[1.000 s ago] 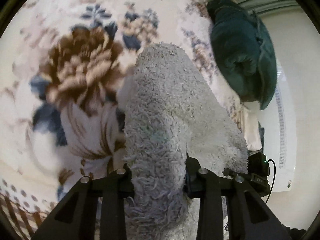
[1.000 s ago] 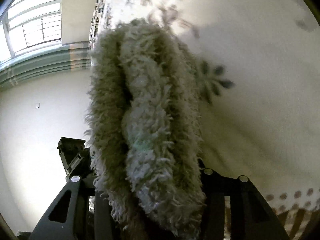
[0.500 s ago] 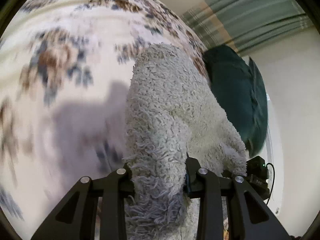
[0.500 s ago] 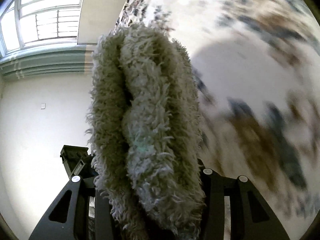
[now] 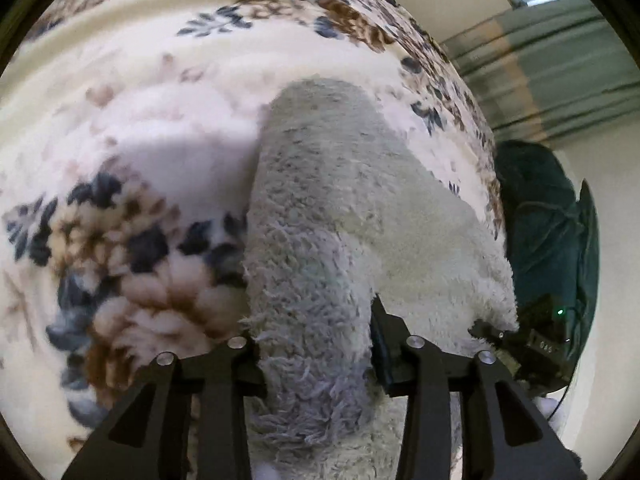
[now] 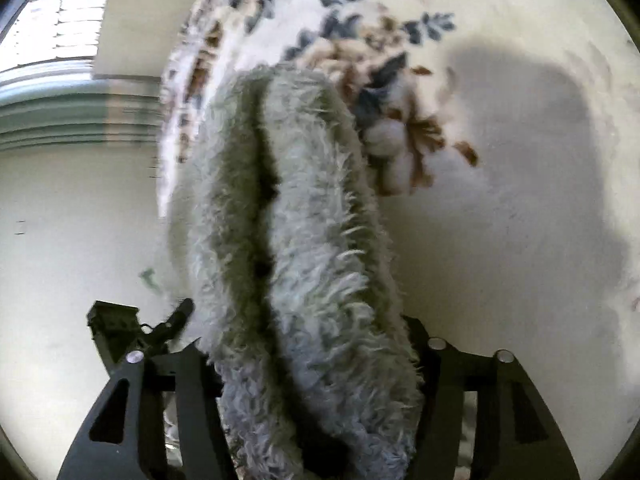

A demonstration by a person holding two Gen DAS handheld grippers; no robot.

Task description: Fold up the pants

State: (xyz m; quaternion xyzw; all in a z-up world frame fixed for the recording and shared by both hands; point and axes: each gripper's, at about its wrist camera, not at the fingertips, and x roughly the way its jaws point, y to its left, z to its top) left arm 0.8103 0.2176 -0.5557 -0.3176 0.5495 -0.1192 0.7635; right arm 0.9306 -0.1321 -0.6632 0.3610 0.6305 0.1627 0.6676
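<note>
Floral blanket-covered bed (image 5: 168, 92) has swung beneath both views. Shaggy grey-white fleece pants (image 5: 320, 240) are clenched by left tool (image 5: 316, 344) and right tool (image 6: 316, 344); soft, bulky, best gripped at bunched edge.

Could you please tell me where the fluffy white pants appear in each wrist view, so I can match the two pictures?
Left wrist: the fluffy white pants fill the centre, pinched in the left gripper and spreading right.
Right wrist: the pants hang centre, bunched with a dark fold, clamped in the right gripper.
Shared landmark: the floral blanket behind them.
</note>
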